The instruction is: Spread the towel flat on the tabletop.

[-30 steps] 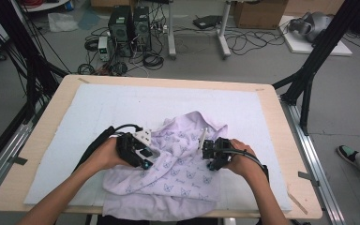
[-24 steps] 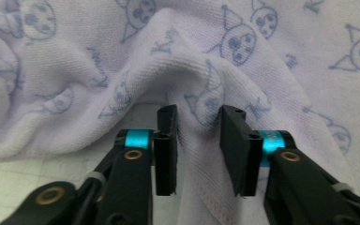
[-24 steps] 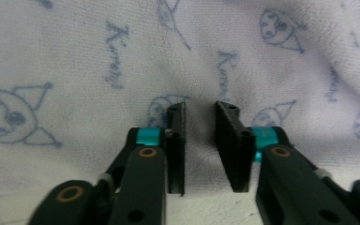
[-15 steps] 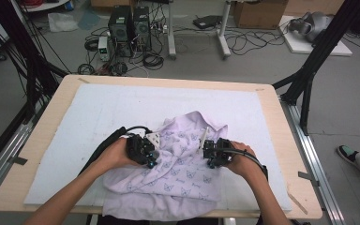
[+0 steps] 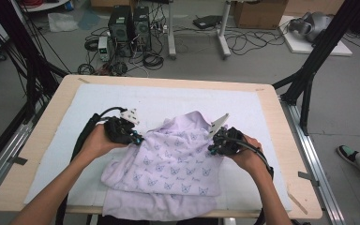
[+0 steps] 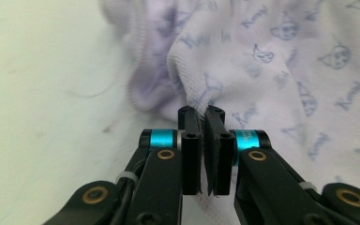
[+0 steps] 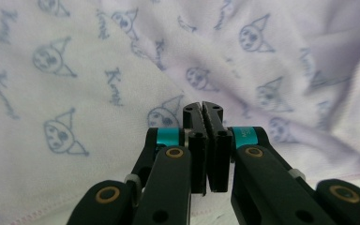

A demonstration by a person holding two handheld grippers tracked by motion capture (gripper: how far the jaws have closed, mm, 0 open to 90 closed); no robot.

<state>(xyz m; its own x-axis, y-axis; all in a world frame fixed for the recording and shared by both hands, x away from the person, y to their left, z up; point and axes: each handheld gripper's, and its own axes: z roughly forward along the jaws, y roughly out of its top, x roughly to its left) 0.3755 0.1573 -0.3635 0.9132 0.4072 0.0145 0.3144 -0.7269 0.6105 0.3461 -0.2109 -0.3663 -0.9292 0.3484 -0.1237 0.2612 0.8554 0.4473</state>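
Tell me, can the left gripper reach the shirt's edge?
Yes, it seems so: the left gripper is shut on the edge of the lilac shirt, with nothing in the way.

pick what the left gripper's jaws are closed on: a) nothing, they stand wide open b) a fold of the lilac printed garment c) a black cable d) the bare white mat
b, in the left gripper view the left gripper has its jaws pinched on a fold of the lilac garment above the white mat.

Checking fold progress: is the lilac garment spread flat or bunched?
Bunched: the lilac garment lies rumpled in overlapping layers, its near edge hanging over the table.
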